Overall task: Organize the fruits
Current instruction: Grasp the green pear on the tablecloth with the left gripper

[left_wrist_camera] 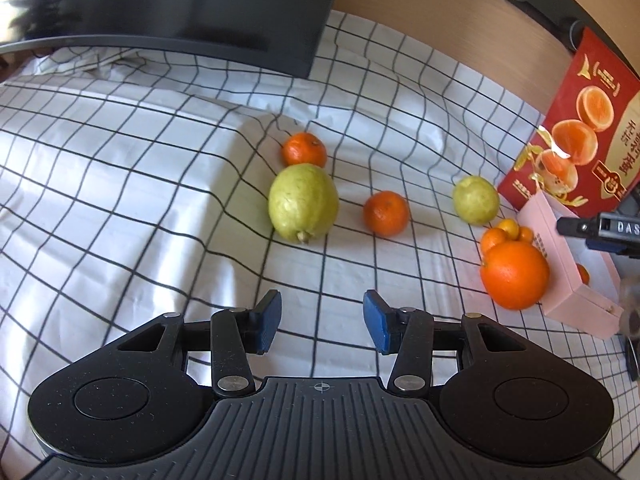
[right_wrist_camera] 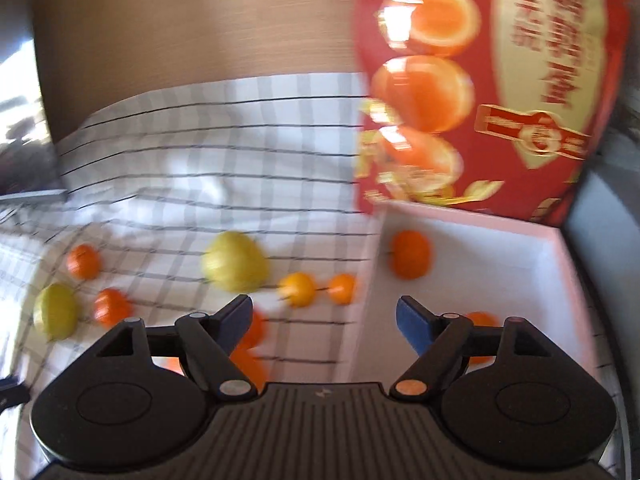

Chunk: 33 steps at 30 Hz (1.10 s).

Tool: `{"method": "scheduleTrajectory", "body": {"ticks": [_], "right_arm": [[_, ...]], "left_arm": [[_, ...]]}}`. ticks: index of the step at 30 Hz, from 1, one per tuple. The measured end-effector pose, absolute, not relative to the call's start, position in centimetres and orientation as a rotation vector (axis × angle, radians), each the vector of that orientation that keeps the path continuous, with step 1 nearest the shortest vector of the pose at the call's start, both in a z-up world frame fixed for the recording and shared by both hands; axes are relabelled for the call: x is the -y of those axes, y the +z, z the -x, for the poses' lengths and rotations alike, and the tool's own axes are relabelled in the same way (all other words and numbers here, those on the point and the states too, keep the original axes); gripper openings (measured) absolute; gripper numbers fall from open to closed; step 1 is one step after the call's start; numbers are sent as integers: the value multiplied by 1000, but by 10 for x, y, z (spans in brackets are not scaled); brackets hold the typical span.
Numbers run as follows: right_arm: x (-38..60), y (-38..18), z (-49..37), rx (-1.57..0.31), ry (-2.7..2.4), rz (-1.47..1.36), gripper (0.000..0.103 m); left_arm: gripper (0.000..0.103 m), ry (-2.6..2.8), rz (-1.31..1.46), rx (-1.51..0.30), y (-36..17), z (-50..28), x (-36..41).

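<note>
Checked cloth [left_wrist_camera: 120, 200] over table, wood wall behind. My left gripper [left_wrist_camera: 322, 322] spread wide, empty; big guava [left_wrist_camera: 303, 201] dead ahead, tangerine [left_wrist_camera: 385, 213] just right of it. My right gripper [right_wrist_camera: 324, 322] also agape, empty, over white box [right_wrist_camera: 532, 264] rim; one orange [right_wrist_camera: 410, 254] inside beyond fingers. Likely fruit collects there.

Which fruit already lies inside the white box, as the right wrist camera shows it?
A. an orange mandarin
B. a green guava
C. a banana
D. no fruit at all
A: an orange mandarin sits on the floor of the white box, while the green guavas remain outside on the checked cloth.
</note>
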State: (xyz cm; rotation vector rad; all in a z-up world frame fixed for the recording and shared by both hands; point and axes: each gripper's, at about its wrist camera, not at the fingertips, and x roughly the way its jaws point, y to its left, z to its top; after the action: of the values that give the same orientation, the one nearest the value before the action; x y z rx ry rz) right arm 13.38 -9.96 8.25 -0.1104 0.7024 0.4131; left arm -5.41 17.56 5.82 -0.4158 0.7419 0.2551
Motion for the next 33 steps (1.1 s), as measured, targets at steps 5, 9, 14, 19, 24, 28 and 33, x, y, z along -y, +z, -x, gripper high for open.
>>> {"method": "scheduleTrajectory", "body": {"ticks": [5,9,14,19,24,28,33], "right_arm": [[47,76,-109,-714,628,196,83],[12,68,-91,-684,674,257,83],[5,57,-64,-639,700,250,83],[20,41,-40,-595,649,320,83],[55,30,-27,-633,594,309,83],[83,22,-14,-636,514,335,83],[113,7,-9,-713,447,274,83]], "left_arm": [[50,291,430,-737,59,58,-185],[50,289,428,-692,73,46,-189],[50,274,321,-699,81,17,-190],[50,297,343,-708,69,-14,-206],[54,308,343,-744,56,-39,-214],[57,285,285,-756,52,-48,-208],[61,263,243,-756,49,-53,-204]]}}
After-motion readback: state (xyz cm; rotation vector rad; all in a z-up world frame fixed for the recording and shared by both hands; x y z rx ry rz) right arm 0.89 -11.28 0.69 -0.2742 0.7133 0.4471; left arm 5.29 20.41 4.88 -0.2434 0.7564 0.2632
